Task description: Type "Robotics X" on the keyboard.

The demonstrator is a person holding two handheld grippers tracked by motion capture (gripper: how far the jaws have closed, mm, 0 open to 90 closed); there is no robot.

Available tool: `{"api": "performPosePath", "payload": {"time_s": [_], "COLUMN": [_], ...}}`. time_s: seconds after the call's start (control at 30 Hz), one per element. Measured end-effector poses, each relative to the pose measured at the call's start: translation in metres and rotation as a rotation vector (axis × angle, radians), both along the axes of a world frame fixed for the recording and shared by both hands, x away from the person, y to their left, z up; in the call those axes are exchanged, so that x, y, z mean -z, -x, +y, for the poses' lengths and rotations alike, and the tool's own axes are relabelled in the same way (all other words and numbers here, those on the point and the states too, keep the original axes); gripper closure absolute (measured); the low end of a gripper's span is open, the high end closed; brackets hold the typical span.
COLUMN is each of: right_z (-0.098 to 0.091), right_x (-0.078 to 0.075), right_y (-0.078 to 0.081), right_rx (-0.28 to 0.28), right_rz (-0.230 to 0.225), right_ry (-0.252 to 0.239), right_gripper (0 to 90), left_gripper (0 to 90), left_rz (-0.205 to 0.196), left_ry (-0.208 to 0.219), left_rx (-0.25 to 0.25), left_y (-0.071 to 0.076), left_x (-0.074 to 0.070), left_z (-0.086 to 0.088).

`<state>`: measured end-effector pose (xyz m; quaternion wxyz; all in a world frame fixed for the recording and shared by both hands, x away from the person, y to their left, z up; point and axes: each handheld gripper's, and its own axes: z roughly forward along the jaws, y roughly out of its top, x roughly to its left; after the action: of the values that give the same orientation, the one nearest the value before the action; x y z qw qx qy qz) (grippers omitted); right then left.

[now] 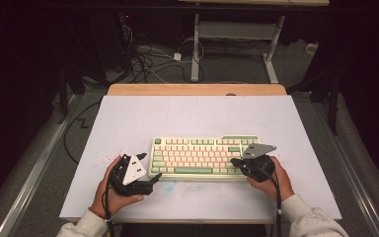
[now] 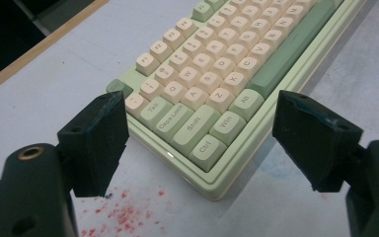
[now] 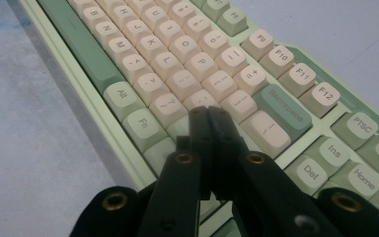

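A pale green keyboard (image 1: 197,155) with cream and green keys lies flat on the white tabletop (image 1: 192,116), near its front edge. My left gripper (image 1: 149,166) is open at the keyboard's near left corner. In the left gripper view its jaws stand wide apart on either side of that corner, around the Ctrl key (image 2: 207,152), with the pads clear of the case. My right gripper (image 1: 235,161) is shut with nothing between its jaws. Its tip (image 3: 208,113) hovers low over the keys at the right end of the main block, just below the Backspace key (image 3: 284,111).
Red speckles (image 2: 123,215) stain the tabletop beside my left gripper and a faint blue smear (image 1: 170,186) lies in front of the keyboard. A wooden strip (image 1: 197,89) edges the far side. Beyond it are floor cables (image 1: 143,59) and another table's legs (image 1: 195,49).
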<state>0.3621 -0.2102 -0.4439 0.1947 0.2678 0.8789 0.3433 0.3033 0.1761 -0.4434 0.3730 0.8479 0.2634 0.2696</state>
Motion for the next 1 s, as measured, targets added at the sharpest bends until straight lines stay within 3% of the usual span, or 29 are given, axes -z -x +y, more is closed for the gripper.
{"api": "performPosePath", "payload": {"time_s": [0.3, 0.7, 1.0], "right_z": [-0.001, 0.000, 0.000], "right_x": [0.004, 0.008, 0.008], "right_y": [-0.002, -0.001, 0.000], "right_rx": [0.003, 0.025, 0.024], "right_rz": [0.007, 0.012, 0.010], "right_ry": [0.014, 0.015, 0.020], "right_gripper": [90.0, 90.0, 90.0], "left_gripper": [20.0, 20.9, 25.9], "left_rz": [0.002, -0.022, -0.012], "left_ry": [-0.012, 0.027, 0.038], "left_rx": [0.001, -0.017, -0.026], "left_y": [0.000, 0.000, -0.005], "left_x": [0.000, -0.014, -0.017], "left_z": [0.000, 0.004, 0.004]}}
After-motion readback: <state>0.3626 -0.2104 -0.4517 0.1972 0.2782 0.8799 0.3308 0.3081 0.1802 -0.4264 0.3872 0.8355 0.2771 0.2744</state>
